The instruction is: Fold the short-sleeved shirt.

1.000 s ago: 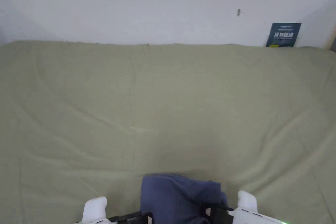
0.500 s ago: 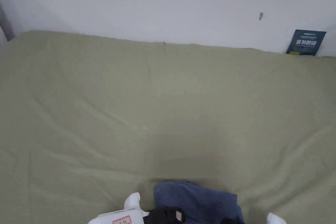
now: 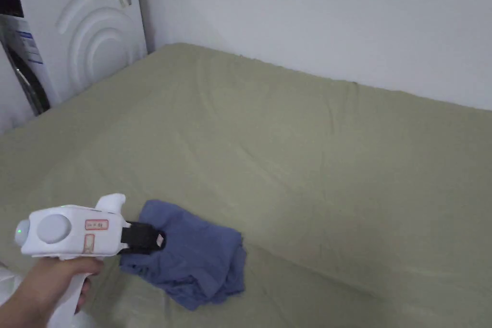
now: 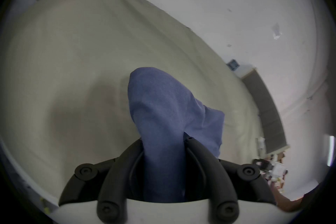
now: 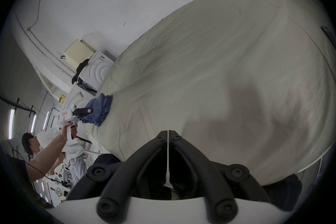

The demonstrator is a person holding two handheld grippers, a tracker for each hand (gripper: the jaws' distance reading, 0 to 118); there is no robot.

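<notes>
Head view: left tool (image 3: 156,240) grips the blue shirt (image 3: 197,257); right tool (image 5: 168,134) is closed, empty.

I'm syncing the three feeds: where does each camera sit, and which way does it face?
Head view: looks down on the green sheet; left gripper and hand show.
Left gripper view: looks along its jaws, shut on the blue shirt.
Right gripper view: over the sheet; right gripper shut.
Shared: shirt, sheet.
</notes>
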